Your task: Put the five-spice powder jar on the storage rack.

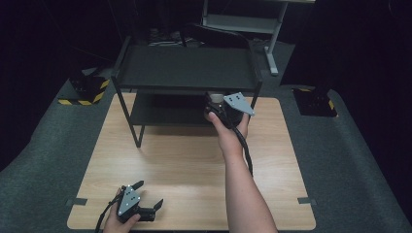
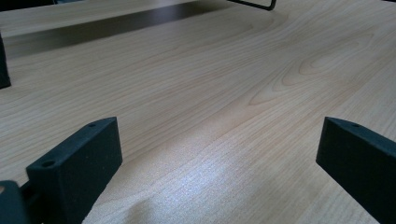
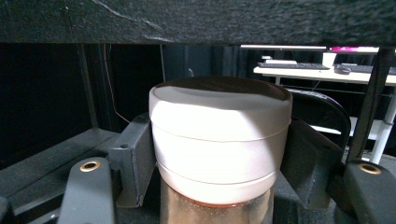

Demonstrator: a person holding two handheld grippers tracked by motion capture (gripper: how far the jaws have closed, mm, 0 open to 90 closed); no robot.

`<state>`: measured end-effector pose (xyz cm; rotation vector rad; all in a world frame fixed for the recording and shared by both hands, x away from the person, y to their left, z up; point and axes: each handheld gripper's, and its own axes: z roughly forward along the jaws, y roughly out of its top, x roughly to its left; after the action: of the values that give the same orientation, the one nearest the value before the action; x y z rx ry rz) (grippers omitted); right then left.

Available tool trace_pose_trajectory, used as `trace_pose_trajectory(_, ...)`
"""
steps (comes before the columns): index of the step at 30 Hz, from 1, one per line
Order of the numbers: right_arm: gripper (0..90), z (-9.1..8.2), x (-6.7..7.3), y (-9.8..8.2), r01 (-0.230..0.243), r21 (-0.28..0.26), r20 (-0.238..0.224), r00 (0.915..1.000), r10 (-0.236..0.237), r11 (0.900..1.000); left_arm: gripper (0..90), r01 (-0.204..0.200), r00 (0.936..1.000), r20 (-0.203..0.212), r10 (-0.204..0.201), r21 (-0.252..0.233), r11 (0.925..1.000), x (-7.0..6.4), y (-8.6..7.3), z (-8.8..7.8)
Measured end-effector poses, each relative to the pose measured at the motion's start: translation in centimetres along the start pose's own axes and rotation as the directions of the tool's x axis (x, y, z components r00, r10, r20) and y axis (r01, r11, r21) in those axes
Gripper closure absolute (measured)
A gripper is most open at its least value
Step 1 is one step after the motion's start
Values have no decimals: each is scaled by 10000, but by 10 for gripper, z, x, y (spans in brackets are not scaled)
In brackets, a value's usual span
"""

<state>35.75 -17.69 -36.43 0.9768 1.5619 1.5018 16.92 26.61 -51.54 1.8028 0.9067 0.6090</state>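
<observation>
Dark room, pale wood table [image 1: 184, 160] on grey carpet. Left gripper [image 1: 148, 196] low at near edge, jaws spread wide, nothing between them, bare tabletop ahead. Beyond it, black two-tier shelf [image 1: 184, 68]. Right gripper [image 3: 219, 158] reaches under top tier, jaws closed against both sides of white-lidded jar [image 3: 219, 140]; lid on, contents not discernible.

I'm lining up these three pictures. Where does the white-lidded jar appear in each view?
High view: white-lidded jar just above the right gripper, at the rack's lower shelf edge.
Left gripper view: not in it.
Right gripper view: jar centre, between the jaws.
Shared landmark: the black shelf rack.
</observation>
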Motion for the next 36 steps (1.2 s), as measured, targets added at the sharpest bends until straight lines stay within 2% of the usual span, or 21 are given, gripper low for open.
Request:
trace_pose_trajectory(7,334,0,-3,1,-63,14,-105,9999,63,10000,5,30,10000,10,-30,-17,10000,0,0,0)
trace_pose_trajectory(9,290,1,-6,1,-62,46,-295,9995,63,10000,5,39,10000,9,-39,-15,10000,0,0,0)
trace_pose_trajectory(11,228,1,-5,2,65,68,-247,9997,-64,10000,5,38,10000,15,-37,-18,10000,0,0,0)
trace_pose_trajectory(15,104,0,-7,2,-137,118,-264,9996,140,9998,5,43,10000,25,-43,-8,10000,0,0,0)
trace_pose_trajectory(19,8,-2,-10,2,-101,95,-591,9982,106,9999,5,47,10000,47,-47,-6,10000,1,0,0)
trace_pose_trajectory(22,4,-6,-13,2,3,45,-827,9966,0,10000,5,48,10000,46,-48,-10,10000,1,0,0)
trace_pose_trajectory(24,4,-10,-17,-1,-141,-66,-1044,9944,133,9999,5,52,10000,49,-52,-3,10000,1,0,0)
trace_pose_trajectory(26,4,-15,-17,-2,-177,-49,-1015,9947,171,9998,5,27,10000,48,-27,12,10000,1,0,0)
trace_pose_trajectory(36,4,-49,-25,-16,48,-534,-1568,9875,-131,9986,5,93,9999,88,-93,-16,10000,2,0,1)
